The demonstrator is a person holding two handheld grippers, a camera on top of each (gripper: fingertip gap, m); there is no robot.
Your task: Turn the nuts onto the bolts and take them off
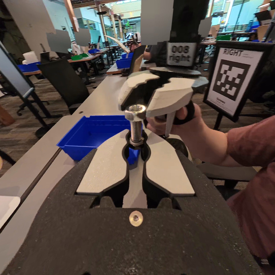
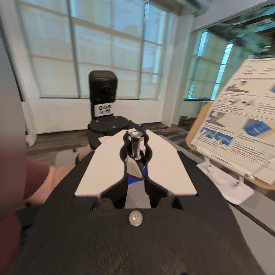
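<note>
The bolt (image 1: 135, 131) head is hidden between the left gripper (image 1: 136, 139) fingertips. Contact between nut (image 2: 136, 137) and right gripper (image 2: 135, 136) undeterminable. Instruction board (image 2: 241, 119) blurred, cut off at right edge.

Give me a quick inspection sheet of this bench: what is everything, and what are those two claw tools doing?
Surface: grey table, mostly bare.
Job's things: steel bolt standing upright, silver nut at the top of its thread.
Clutter: blue bin, looks empty; instruction sheet on a stand.
Grippers: left hand-held gripper shut on the bolt's lower end; right hand-held gripper around the nut, whether it is clamped cannot be told.
Cables: nothing seen.
Surroundings: marker sign, black chair, more desks behind; large windows.
</note>
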